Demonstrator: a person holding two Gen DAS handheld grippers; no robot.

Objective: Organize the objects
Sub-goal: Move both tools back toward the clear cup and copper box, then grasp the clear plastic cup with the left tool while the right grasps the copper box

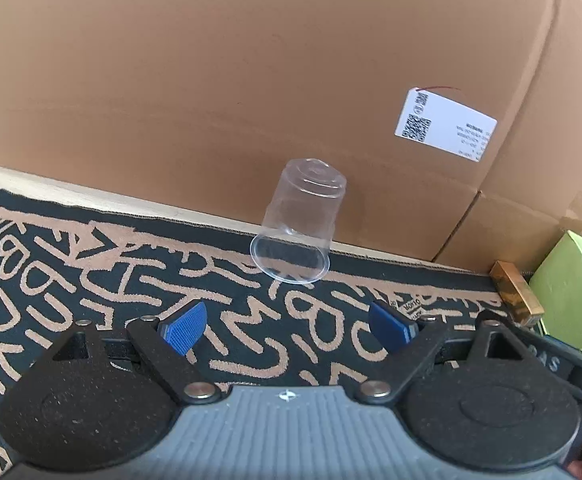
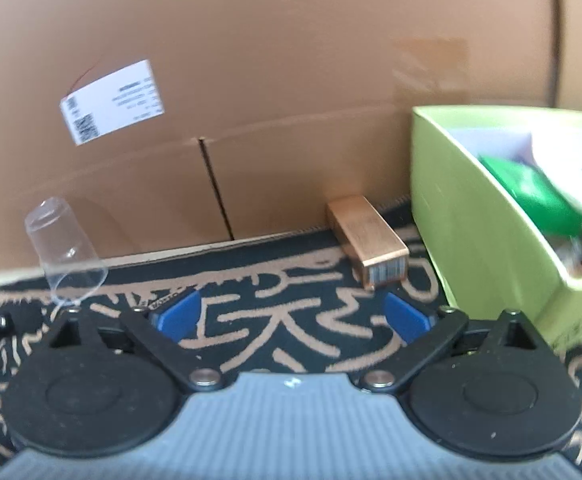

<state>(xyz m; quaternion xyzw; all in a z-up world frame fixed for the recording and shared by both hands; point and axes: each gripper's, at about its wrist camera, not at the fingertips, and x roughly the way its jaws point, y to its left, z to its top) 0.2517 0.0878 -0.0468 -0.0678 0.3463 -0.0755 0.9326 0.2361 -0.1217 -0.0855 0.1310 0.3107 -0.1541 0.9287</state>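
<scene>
Taking the big cardboard box (image 1: 251, 80) as landmark: the clear plastic cup (image 1: 297, 226) stands upside down at its foot, on the patterned rug (image 1: 91, 264), dead ahead of the left gripper (image 1: 287, 326), whose jaws are apart and empty. Further right along the box lies the copper carton (image 2: 367, 242), long axis running away from the box, ahead of the right gripper (image 2: 289, 318), jaws likewise apart, beside the green bin (image 2: 475, 216).

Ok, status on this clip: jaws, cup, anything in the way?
Left gripper and right gripper open, empty. Clear plastic cup upside down on rug, untouched. Copper box beside green box; approach clear.
</scene>
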